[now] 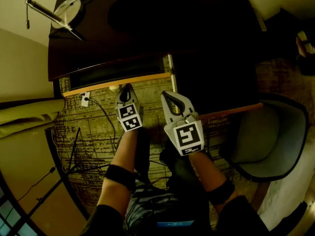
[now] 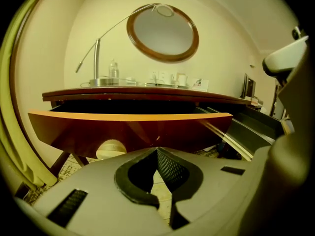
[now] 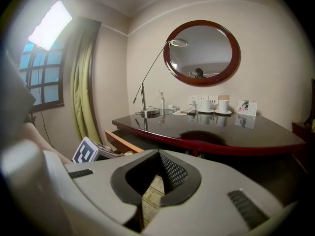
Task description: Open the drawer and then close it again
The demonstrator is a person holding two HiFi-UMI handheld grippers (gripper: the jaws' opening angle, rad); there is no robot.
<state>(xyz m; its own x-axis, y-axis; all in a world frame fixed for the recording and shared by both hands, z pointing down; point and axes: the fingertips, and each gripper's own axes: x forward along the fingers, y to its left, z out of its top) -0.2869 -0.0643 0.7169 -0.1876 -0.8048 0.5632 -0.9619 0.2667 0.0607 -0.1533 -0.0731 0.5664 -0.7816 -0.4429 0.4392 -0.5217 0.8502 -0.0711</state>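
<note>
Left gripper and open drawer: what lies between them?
Nothing. The head view shows only bare carpet in the short gap between the left gripper and the drawer.

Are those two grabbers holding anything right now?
No, nothing. The left gripper and the right gripper are both shut and empty, and neither grips the open drawer.

Dark desk (image 3: 236,132), drawer (image 3: 119,140) open, carries lamp base (image 3: 147,112); bottle (image 3: 159,101); cups (image 3: 223,104); photo card (image 3: 246,107)

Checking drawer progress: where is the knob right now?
In the left gripper view, the round knob sits low on the pulled-out drawer front, just left of the shut left gripper, which does not hold it.
</note>
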